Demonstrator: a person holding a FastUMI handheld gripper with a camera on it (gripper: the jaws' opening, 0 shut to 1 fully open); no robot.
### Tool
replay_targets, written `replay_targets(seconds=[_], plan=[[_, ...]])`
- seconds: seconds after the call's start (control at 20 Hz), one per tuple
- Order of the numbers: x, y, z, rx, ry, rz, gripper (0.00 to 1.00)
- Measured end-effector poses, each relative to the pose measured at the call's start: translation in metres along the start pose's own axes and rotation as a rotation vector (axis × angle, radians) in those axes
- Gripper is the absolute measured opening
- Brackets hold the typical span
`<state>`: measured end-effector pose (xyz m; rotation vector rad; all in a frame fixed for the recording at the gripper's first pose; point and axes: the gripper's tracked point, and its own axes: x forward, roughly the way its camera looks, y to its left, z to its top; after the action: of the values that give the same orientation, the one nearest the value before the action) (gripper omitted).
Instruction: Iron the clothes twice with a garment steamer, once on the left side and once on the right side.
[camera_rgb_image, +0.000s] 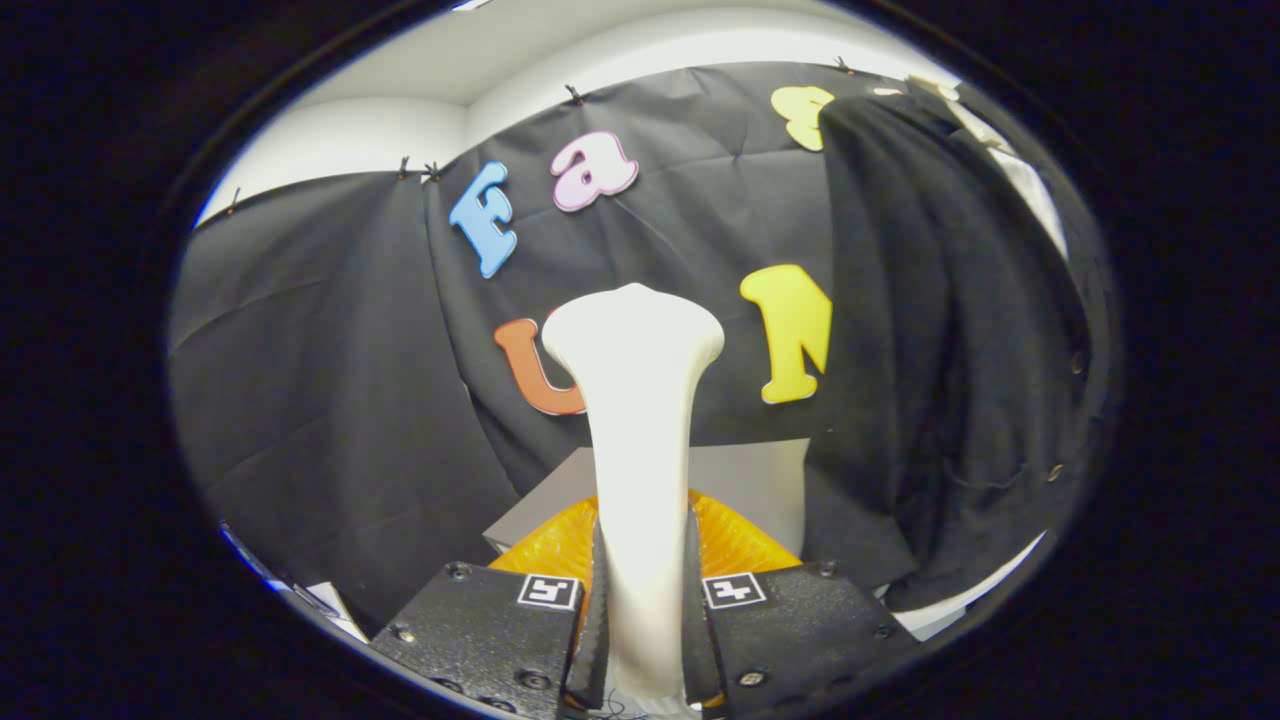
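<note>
Between tongs (645, 610), clamped: steamer (636, 420).

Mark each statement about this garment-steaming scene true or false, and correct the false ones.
1. The tongs are shut on the white garment steamer. True.
2. The steamer head is pressed flat against the dark garment. False: the head stands apart from the garment, which hangs off to the right.
3. An orange object lies just behind the steamer's handle. True.
4. The dark garment lies folded on a table. False: it hangs upright in front of the black cloth wall.
</note>
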<state>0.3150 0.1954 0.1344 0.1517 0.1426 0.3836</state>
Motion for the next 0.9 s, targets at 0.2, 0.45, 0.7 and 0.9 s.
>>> replay_targets(seconds=[0.2,0.45,0.7,0.9], plan=[[-0.08,-0.025,0.024,0.041,-0.096,-0.033,0.32],[-0.17,-0.088,0.051,0.078,-0.193,-0.144,0.32],[-0.212,-0.174,0.079,0.08,-0.245,-0.265,0.32],[-0.207,-0.219,0.094,0.066,-0.242,-0.305,0.32]])
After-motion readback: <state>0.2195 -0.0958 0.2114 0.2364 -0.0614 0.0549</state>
